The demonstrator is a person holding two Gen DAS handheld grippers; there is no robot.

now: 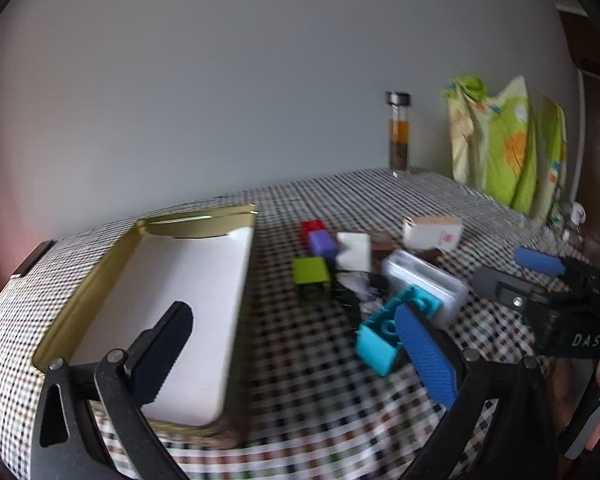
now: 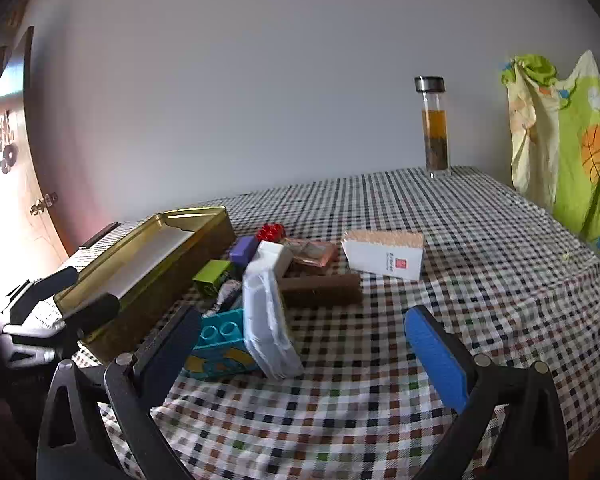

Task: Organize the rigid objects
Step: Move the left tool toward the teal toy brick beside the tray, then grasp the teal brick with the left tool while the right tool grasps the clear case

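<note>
The task looks barely begun: the gold tin [image 1: 148, 320] lies bare inside, under the left gripper [image 1: 300, 344], whose fingers are spread wide and hold nothing. The right gripper [image 2: 300, 344] is likewise released and empty, hovering over the checked cloth [image 2: 480, 248].

Everything still lies loose in a heap. The teal brick [image 1: 380, 340] touches the left gripper's blue finger [image 1: 424, 356]; ahead of it sit one white case [image 1: 428, 280], one green brick [image 1: 310, 270], one purple brick [image 1: 322, 242], one red brick [image 1: 313, 226], one white block [image 1: 354, 251] and one white box [image 1: 432, 234]. Beyond the right gripper's fingers lies one brown slab [image 2: 320, 286].
</note>
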